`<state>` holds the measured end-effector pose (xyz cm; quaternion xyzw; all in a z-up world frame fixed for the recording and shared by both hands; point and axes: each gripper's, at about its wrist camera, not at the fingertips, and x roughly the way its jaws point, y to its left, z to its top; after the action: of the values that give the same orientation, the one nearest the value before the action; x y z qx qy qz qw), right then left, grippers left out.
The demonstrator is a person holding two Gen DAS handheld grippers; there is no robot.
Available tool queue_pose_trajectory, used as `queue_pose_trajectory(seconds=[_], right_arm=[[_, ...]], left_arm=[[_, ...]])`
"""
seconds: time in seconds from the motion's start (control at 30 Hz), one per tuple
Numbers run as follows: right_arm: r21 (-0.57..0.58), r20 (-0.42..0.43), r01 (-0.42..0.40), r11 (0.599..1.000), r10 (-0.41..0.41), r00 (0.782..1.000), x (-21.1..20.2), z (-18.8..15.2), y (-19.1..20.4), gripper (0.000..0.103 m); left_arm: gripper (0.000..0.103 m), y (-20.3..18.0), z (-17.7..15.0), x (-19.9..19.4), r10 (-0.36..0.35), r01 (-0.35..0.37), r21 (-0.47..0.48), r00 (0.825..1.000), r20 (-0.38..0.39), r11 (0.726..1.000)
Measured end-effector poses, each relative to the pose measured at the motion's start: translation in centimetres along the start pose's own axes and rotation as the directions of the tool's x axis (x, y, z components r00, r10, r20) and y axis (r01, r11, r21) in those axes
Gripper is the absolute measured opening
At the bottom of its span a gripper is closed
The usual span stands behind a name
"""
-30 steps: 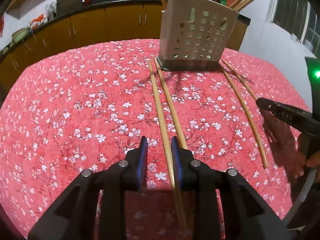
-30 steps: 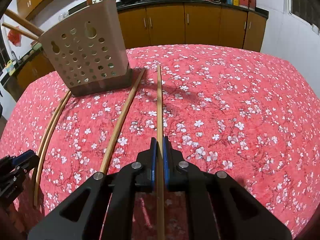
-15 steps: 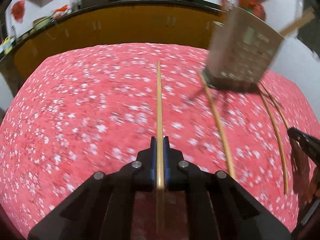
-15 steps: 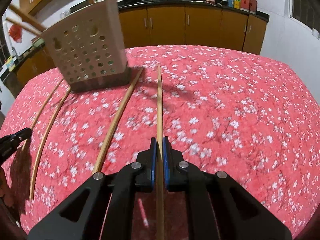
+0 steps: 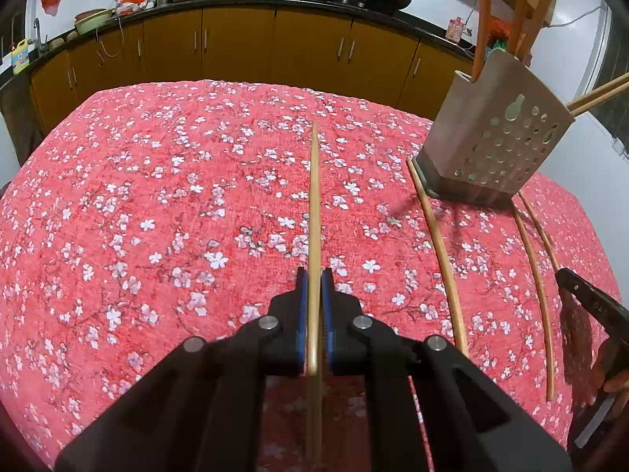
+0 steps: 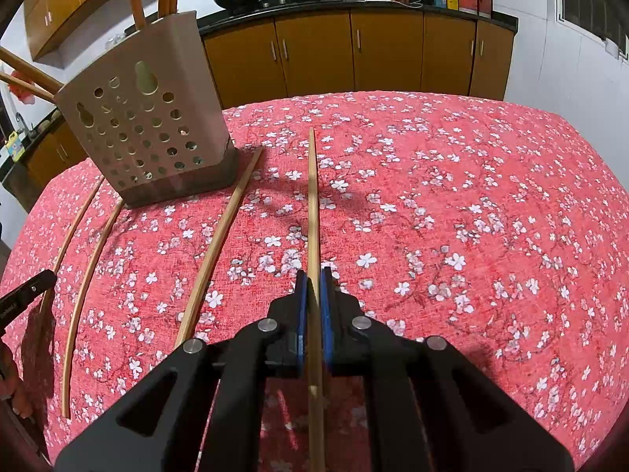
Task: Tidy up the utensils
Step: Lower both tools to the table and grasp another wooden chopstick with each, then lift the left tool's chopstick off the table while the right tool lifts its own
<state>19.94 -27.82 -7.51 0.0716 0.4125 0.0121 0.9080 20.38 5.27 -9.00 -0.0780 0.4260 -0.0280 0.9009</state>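
My left gripper [image 5: 313, 279] is shut on a wooden chopstick [image 5: 313, 204] that points forward above the red floral tablecloth. My right gripper [image 6: 310, 277] is shut on another chopstick [image 6: 312, 204], also held lengthwise between its blue pads. The grey perforated utensil holder [image 5: 493, 133] stands on the table at the right of the left wrist view and at the left of the right wrist view [image 6: 145, 118], with several chopsticks sticking out of its top. Three chopsticks [image 5: 440, 259] lie on the cloth beside the holder.
The table is covered with a red floral cloth [image 5: 157, 216]. Yellow-brown kitchen cabinets [image 5: 236, 51] under a dark counter with woks run behind it. A white wall and window are on the right. The other gripper's tip shows at the frame edge [image 5: 585, 295].
My left gripper, open around a chopstick lying on the cloth a second ago, has shut on it, lifted it and swung left. My right gripper keeps its chopstick and barely moved.
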Motion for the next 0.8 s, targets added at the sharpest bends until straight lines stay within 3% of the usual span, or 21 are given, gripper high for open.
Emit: queue_pose_trajectory(seconds=[0.8], right_arm=[[0.005,-0.001,-0.004,1.0,0.004,1.0,0.17,0.02,-0.04,0.008]], left_arm=[[0.01,-0.41,0.13,0.0,0.008,-0.008,0.001,1.0,-0.001,1.0]])
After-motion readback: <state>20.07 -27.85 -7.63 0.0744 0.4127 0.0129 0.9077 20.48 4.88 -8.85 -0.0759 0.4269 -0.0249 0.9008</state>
